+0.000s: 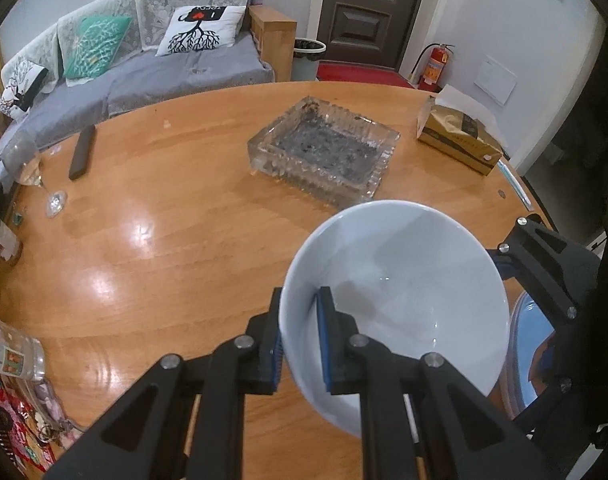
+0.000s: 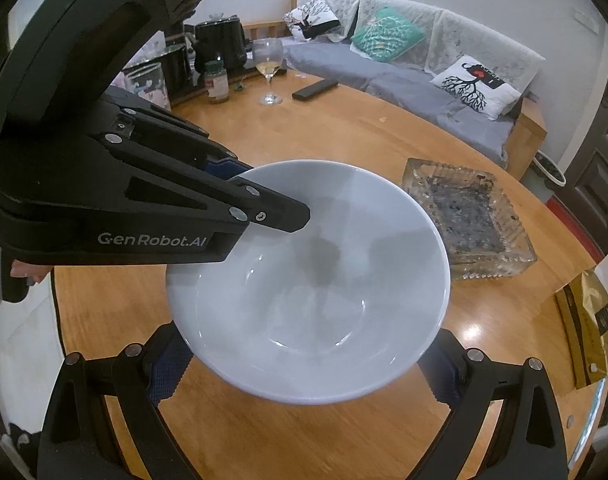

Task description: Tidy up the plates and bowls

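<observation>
Left claw (image 1: 300, 344) — clamped on bowl (image 1: 404, 280) rim

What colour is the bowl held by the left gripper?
White, the bowl; clearest in the right wrist view.

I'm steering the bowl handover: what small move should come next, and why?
Probably lower the white ceramic bowl onto the bare wooden table. The left gripper pinches its rim, the open right gripper merely straddles it, and the glass ashtray sits beyond.

Overhead glare, fisheye-warped edges
</observation>
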The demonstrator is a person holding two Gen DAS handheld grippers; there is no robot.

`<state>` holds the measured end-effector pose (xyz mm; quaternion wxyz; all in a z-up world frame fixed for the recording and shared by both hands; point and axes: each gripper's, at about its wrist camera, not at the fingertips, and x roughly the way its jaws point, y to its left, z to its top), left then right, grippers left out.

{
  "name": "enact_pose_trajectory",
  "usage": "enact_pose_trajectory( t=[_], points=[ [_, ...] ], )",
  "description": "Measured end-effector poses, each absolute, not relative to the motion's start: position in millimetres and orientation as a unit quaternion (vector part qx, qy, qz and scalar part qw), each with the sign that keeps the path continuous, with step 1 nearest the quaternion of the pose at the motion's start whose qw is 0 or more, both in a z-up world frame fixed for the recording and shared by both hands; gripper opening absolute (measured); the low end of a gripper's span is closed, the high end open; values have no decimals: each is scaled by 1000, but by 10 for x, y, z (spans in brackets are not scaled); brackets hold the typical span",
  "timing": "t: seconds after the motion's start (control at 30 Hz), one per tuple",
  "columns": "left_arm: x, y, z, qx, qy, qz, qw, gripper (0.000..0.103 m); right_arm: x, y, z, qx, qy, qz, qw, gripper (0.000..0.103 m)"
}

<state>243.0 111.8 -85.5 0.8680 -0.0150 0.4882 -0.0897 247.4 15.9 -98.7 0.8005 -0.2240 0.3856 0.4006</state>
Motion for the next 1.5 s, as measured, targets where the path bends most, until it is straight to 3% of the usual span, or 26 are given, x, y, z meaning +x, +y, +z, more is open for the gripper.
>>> enact_pose_trajectory(
  t=[1.5],
  points=[
    [2522,1085,-1111,-8,502,-95,859,17,2332,229,-1005,-279,408,352,795,95]
  ],
)
